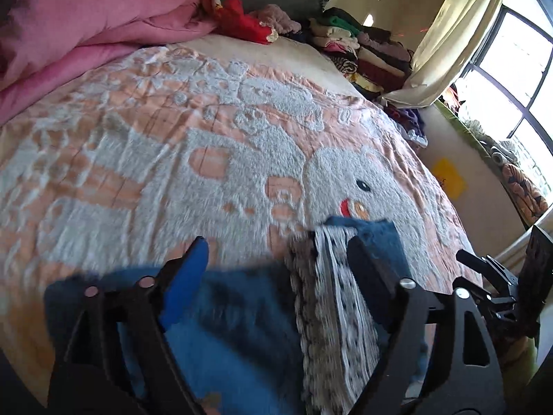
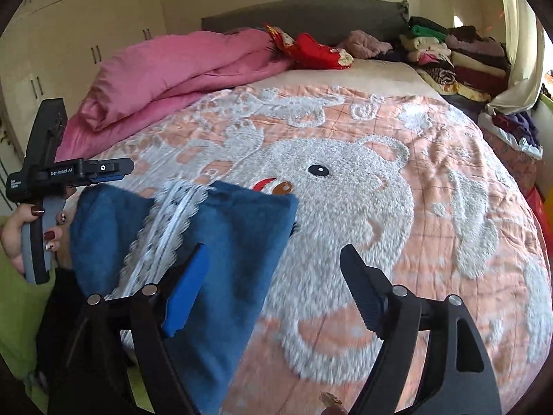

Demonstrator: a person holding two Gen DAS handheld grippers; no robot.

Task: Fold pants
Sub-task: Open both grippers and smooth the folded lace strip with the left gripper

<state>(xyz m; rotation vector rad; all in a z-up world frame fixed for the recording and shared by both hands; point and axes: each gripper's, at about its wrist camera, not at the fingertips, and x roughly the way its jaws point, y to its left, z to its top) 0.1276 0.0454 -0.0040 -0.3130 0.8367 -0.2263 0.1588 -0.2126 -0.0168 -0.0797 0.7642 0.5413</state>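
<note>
lying on the bed: the blue pants (image 2: 221, 242), folded into a thick bundle with a strip of grey-and-white patterned lining (image 2: 166, 228) showing along the middle
landmark: the big grey bear face (image 2: 345, 186) woven into the peach bedspread (image 2: 449, 180)
pants place: at the near edge of the bed, on the side of the bear face by its red-and-orange mouth; one corner of the bundle just covers that mouth in the right wrist view
left gripper (image 1: 276, 263): fingers spread apart, both lying over the pants (image 1: 235, 318); the lining strip (image 1: 331, 304) runs just inside its black finger (image 1: 366, 263); whether the fingers press the cloth is hard to tell, the view is smeared there
right gripper (image 2: 274, 276): fingers apart, nothing between them; the blue-padded finger (image 2: 188, 290) sits over the edge of the pants, the other one over the bear's lower face
person's hand (image 2: 31, 231): wraps the handle of the left gripper, on the far side of the pants from the bear face
pink duvet (image 2: 179, 72): bunched up beyond the bear face, towards the grey headboard (image 2: 311, 14)
stacked clothes (image 2: 456, 58): piled beyond the bear face, at the head corner by the curtain (image 2: 522, 52)
</note>
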